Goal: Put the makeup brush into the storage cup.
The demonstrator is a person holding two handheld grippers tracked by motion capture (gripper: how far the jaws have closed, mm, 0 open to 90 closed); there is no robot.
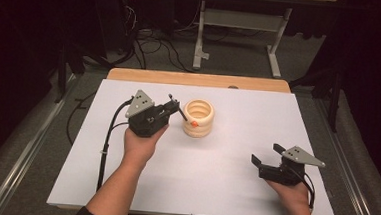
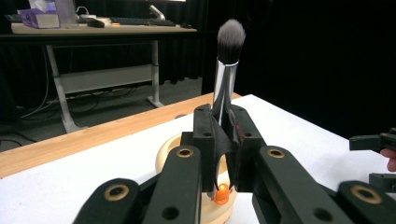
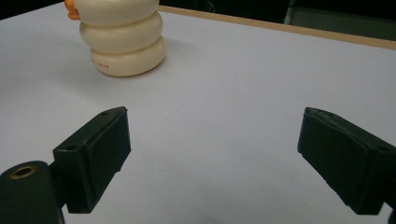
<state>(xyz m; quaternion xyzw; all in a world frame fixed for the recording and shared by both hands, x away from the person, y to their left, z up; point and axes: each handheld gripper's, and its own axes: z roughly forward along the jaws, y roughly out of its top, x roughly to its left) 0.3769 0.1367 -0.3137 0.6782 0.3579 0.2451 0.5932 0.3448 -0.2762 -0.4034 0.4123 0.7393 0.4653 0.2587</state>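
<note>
While the holder's [image 3: 122,41] print blurs—left claw [image 2: 223,140] grips brush [image 2: 227,70].

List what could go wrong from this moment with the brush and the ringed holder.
1. The left tool clamps the brush by its shiny, smooth metal part, so the brush might slip or tilt in the grip.
2. The brush's orange tip sits near the rim of the cream holder; it may catch the rim and tip or push the holder.
3. The right tool rests open, away from the holder, so nothing steadies it.

Glossy metal brush [image 2: 225,88] (plastic-looking holder [image 1: 198,119])
</note>
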